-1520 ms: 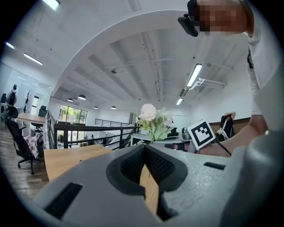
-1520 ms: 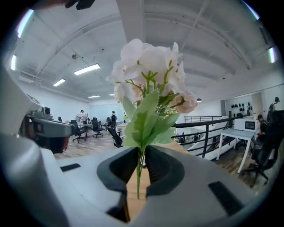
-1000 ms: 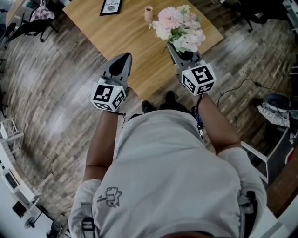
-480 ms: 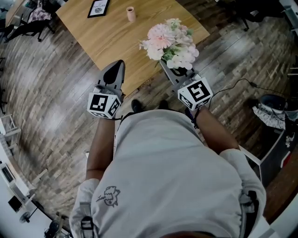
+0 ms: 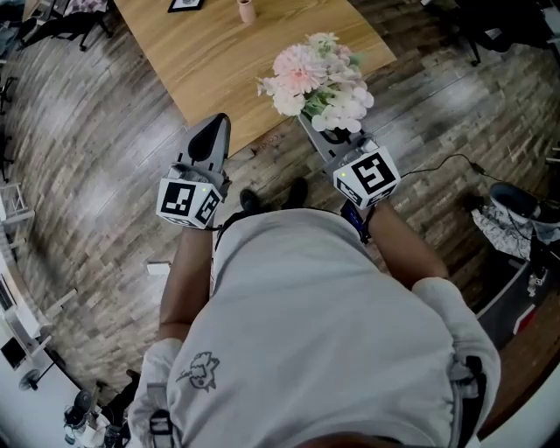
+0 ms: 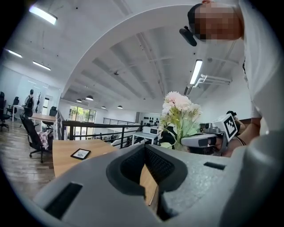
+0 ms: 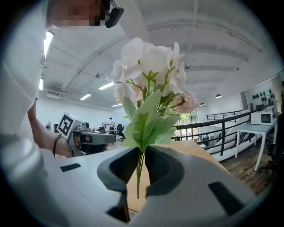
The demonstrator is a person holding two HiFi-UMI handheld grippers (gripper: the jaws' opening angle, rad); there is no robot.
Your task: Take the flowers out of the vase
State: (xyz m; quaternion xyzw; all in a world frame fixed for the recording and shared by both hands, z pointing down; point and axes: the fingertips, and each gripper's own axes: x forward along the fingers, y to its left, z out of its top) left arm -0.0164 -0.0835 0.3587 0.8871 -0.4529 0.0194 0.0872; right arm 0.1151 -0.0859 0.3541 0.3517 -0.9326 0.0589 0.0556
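My right tongs [image 5: 312,123] clench flowers [image 5: 315,74] off counter [image 5: 219,52] corner; left tongs [image 5: 216,124] clenched empty at counter edge.

Right gripper [image 7: 141,155], pointing forward, clamps the flowers [image 5: 319,74] between its fingers; left gripper [image 6: 144,148] seemingly closed, empty.

Flowers [image 5: 317,79]: your pink-and-white bunch, green leaves, upright, stems pinched in right gripper [image 7: 141,166]. Vase [image 5: 247,10]: small, pink, upright on table [image 5: 210,61], well apart.
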